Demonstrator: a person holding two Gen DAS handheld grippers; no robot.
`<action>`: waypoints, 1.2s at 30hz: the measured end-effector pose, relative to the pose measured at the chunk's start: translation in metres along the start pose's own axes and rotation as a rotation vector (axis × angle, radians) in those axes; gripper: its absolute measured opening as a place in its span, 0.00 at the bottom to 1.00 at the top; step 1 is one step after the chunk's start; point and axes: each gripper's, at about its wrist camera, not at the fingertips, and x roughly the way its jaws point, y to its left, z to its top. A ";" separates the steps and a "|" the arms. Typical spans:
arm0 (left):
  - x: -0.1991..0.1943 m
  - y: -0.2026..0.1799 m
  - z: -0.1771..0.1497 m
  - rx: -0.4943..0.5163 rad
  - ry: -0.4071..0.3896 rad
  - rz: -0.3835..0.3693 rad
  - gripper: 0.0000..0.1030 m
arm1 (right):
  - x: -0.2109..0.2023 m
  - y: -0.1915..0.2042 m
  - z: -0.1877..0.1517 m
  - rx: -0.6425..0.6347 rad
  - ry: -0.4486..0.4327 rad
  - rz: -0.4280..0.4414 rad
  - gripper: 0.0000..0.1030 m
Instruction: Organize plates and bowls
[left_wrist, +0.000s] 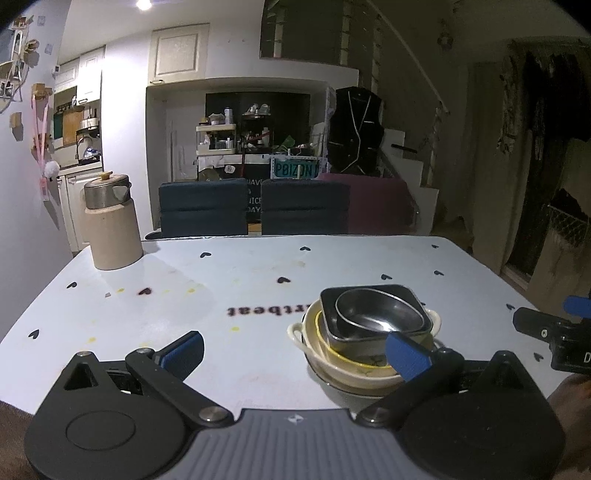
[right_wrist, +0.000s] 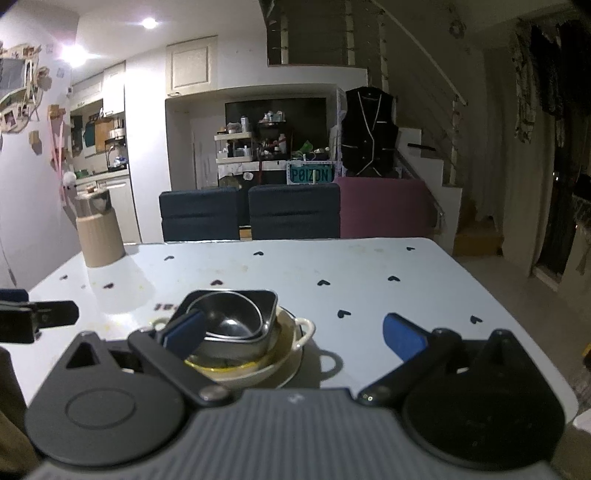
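A: Jaw state?
B: Left gripper (left_wrist: 295, 350) and right gripper (right_wrist: 295, 334) both spread wide, grasping nothing — likely between grasps.
A: Stack (left_wrist: 364, 332)?
B: Near table (left_wrist: 221, 280) edge, between the grippers — metal bowl nested in tray, in cream bowl; nesting saves space.

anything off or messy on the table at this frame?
Two things. The table carries small yellow and dark red spots near the beige jug, like dried spills. The square metal dish sits tilted in the cream two-handled bowl, not nested flat. No visible damage.
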 end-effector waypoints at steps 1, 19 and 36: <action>-0.001 0.000 -0.002 0.001 -0.002 0.005 1.00 | 0.000 0.001 -0.001 -0.009 -0.001 -0.004 1.00; 0.005 0.003 -0.019 0.010 0.022 0.024 1.00 | 0.001 -0.005 -0.016 -0.022 0.008 -0.017 1.00; 0.004 0.000 -0.020 0.019 0.018 0.019 1.00 | 0.002 0.001 -0.018 -0.033 0.003 -0.016 1.00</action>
